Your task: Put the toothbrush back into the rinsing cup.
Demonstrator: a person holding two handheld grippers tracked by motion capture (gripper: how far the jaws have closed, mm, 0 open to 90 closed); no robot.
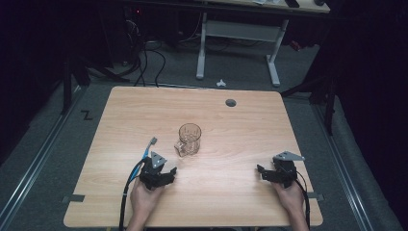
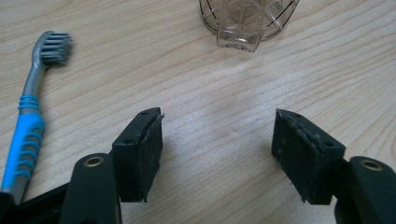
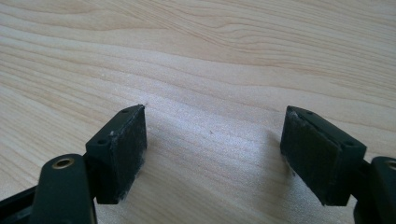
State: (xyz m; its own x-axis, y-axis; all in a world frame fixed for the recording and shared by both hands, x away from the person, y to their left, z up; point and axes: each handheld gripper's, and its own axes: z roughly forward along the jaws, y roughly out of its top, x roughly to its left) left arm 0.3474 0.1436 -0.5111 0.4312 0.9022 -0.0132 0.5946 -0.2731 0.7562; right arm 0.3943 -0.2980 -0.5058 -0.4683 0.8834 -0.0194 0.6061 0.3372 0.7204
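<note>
Jaws wide apart on my left claw (image 2: 217, 140), nothing between them, low over the worktop (image 1: 240, 125). Toothbrush (image 2: 29, 112) lies just beside it on my left, glass mug (image 1: 188, 139) stands near ahead. My right claw (image 3: 212, 149) gapes too, well apart, over bare wood.

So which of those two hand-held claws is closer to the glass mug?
The left gripper, beside the toothbrush; the mug stands just ahead of it.
</note>
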